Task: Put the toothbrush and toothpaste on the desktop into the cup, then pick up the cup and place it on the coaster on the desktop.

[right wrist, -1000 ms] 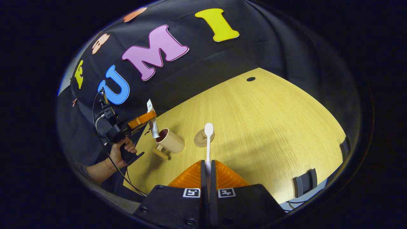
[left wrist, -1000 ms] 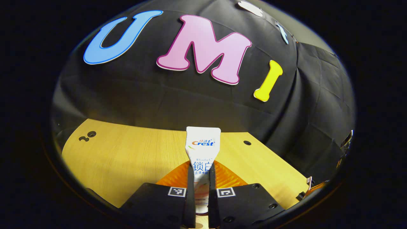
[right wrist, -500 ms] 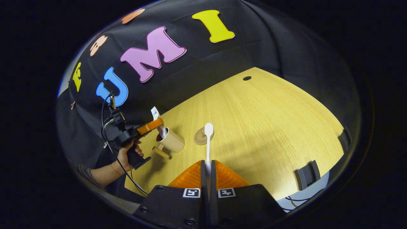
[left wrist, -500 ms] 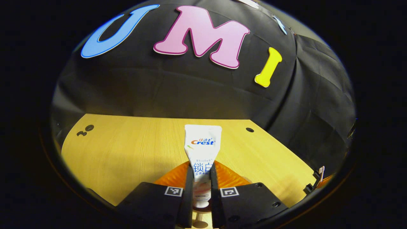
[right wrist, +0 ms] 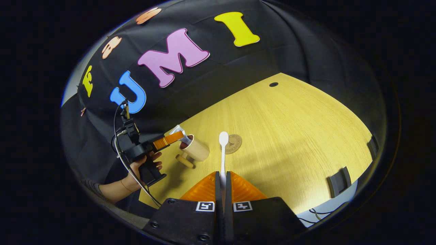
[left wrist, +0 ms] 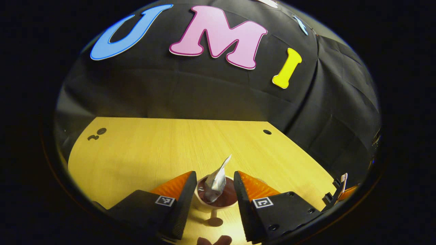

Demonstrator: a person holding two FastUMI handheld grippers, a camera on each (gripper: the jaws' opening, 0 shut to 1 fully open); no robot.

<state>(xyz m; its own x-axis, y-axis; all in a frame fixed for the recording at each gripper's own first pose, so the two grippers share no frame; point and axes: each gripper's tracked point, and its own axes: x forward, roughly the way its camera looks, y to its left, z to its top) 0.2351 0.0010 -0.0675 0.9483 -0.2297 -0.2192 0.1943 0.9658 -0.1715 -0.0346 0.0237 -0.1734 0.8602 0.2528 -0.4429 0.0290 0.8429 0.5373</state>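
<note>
**Toothpaste in the cup, toothbrush held on the right**

In the left gripper view, my left tongs [left wrist: 213, 190] stand spread wide, gripping nothing. Between and just beyond their fingers sits the tan round cup with a dark reddish inside [left wrist: 227, 200]. The white and silver toothpaste tube [left wrist: 216, 180] stands in it, tilted, with its flat crimped end poking up above the rim. From this side I see the tube's plain silvery face, and I can read no brand or writing on it. The pale yellow wood-grain desk [left wrist: 143, 153] carries the cup.

In the right gripper view, my right tongs [right wrist: 222, 185] are clenched on the handle of the white plastic toothbrush [right wrist: 223, 149], which sticks straight forward, its rounded head above the desk [right wrist: 293, 136]. Just beside the brush head lies the round brown coaster [right wrist: 234, 143], flat on the desk; it has a dark printed emblem, too small for me to read. Left of the brush, the cup [right wrist: 197, 149] stands apart from the coaster, with a short wooden handle [right wrist: 185, 160] jutting toward me. The left tongs [right wrist: 173, 139] hover at its rim, held by a hand [right wrist: 144, 166].
</note>
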